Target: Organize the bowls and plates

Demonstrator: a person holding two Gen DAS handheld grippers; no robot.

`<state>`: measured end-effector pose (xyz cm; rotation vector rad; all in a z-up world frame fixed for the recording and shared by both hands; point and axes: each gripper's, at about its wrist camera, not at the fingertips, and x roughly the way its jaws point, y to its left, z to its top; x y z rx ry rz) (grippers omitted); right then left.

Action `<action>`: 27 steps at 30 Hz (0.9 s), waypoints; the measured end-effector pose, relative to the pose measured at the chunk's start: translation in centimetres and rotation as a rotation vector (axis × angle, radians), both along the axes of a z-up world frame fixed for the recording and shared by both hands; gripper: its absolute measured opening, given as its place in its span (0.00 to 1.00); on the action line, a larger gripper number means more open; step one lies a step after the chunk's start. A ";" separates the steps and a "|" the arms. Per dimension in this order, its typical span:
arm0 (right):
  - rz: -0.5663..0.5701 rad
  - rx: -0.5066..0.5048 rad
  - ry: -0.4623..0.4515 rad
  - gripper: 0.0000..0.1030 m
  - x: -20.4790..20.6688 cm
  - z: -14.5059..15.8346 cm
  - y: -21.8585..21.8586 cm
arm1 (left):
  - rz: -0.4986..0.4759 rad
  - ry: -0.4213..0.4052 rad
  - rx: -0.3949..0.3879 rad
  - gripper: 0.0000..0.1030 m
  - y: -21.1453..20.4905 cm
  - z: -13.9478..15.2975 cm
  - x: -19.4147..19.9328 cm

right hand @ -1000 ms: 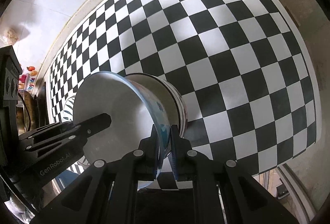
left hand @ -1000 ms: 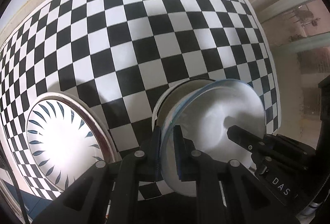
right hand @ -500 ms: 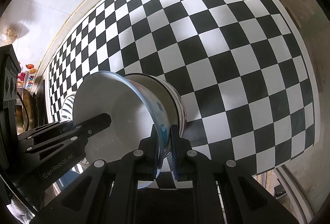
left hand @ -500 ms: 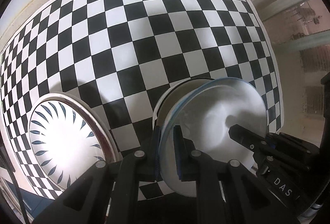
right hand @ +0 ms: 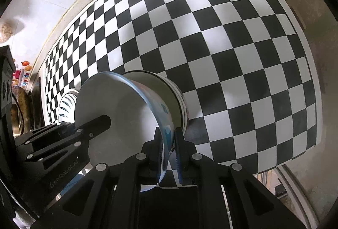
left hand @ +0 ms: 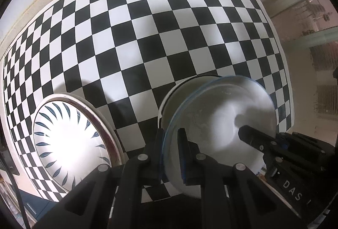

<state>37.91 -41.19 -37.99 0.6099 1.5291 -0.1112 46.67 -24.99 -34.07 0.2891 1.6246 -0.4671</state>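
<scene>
A white bowl with a blue rim [left hand: 219, 123] is held at both sides of its rim, tipped above a second, cream-coloured bowl with a dark rim [right hand: 160, 83] that stands on the tabletop [left hand: 147, 28], which is covered in black-and-white checks. The upper bowl sits partly inside the lower one, its mouth turned toward the near left in the right wrist view.

The left hand-held gripper [left hand: 171, 148] is clamped tight on the near rim of the white bowl: one finger lies outside the wall, the other inside. The right hand-held gripper [right hand: 170, 146] straddles the opposite rim, where a blue pattern shows on the outer wall; its jaws are opening at this moment, with the rim between them and the pads close against it. Each gripper's fingers reach into the other camera's view, over the bowl's white inside.

To the left of the bowls, near the tabletop's near edge, lies a white plate with dark blue leaf marks around its border [left hand: 67, 140], resting on a larger plate with a brown rim [left hand: 109, 136]. It stands apart from the bowls.
</scene>
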 end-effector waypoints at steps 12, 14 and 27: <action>0.018 -0.038 0.007 0.15 -0.2 0.1 0.3 | -0.005 -0.005 0.013 0.11 0.0 -0.1 0.0; 0.040 -0.064 0.004 0.15 -0.2 0.2 0.8 | -0.010 -0.016 0.021 0.11 0.0 -0.1 -0.1; 0.056 -0.114 -0.038 0.15 -1.1 2.2 1.5 | -0.007 -0.082 0.011 0.11 0.8 2.4 -1.4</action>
